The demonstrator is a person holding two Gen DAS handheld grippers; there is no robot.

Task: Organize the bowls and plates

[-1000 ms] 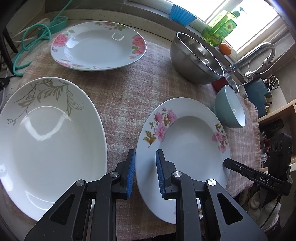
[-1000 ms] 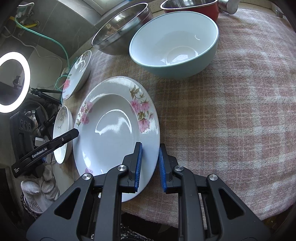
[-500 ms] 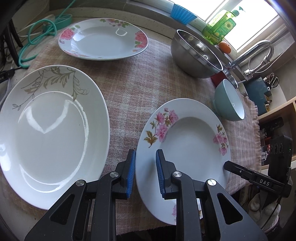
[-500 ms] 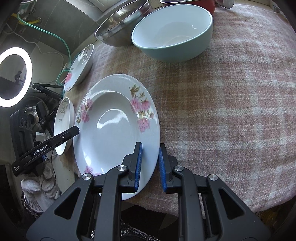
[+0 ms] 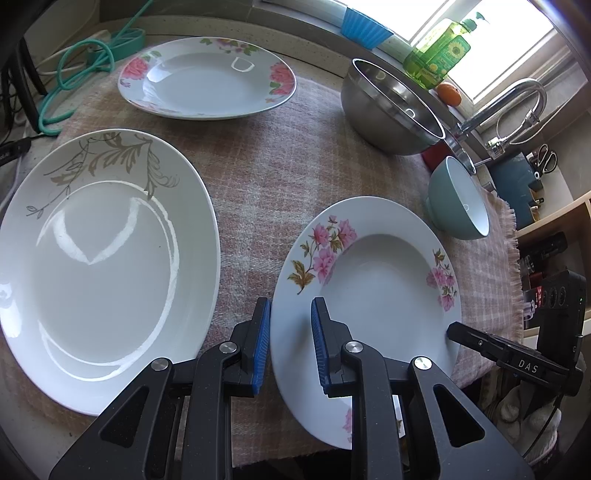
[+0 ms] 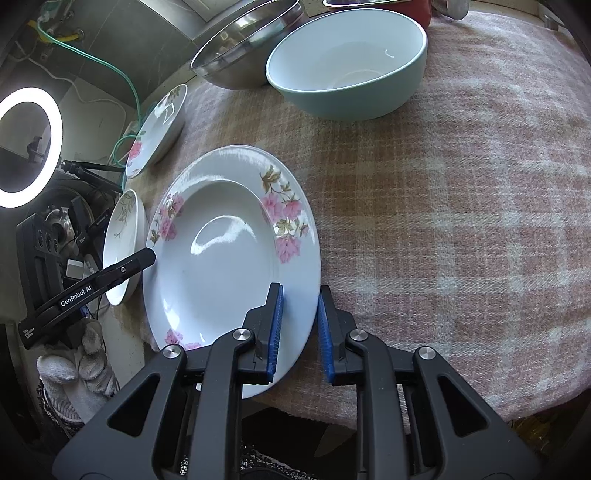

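Note:
A white plate with pink flowers [image 5: 376,280] is gripped at two opposite rims. My left gripper [image 5: 290,332] is shut on its left rim and my right gripper [image 6: 299,325] is shut on its right rim. Its near edge [image 6: 221,266] hangs past the table's front edge. To its left lies a large white plate with a grey leaf pattern [image 5: 99,258]. A plate with red flowers [image 5: 207,88] sits at the back. A steel bowl [image 5: 391,110] and a teal bowl [image 5: 458,199] stand at the back right.
A pink plaid cloth [image 6: 461,221] covers the table. Behind the bowls are a red pot [image 6: 421,11], a faucet [image 5: 517,99], a green soap bottle [image 5: 439,51] and a blue cup [image 5: 362,26]. A green cable [image 5: 74,70] lies back left. A ring light [image 6: 29,144] stands off the table.
Both grippers keep their hold on the pink-flower plate. The bowls and other plates have slid a little up and away in both views, as the held plate drew slightly back toward the table's front edge.

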